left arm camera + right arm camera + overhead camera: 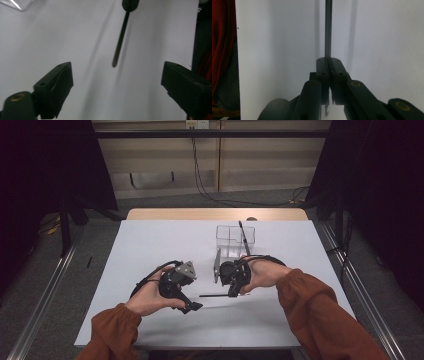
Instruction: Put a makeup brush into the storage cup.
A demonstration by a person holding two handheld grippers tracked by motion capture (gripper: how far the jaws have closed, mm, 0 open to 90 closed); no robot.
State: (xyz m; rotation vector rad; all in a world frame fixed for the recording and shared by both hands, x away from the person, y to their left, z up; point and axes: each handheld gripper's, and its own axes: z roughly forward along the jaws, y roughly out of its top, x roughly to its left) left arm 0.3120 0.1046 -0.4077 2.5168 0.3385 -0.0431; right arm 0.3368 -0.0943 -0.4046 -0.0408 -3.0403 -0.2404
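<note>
Already the right gripper is clenched on one end of a thin black pen jutting ahead of its jaws, the left gripper gapes nearby, and the clear organizer beyond awaits it.

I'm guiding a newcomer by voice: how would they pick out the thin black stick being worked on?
Start at the white table, then the clear plastic box toward its far side. Nearer the person, the right hand-held gripper clamps the black stick, level above the table. Another dark stick leans upright in the box.
</note>
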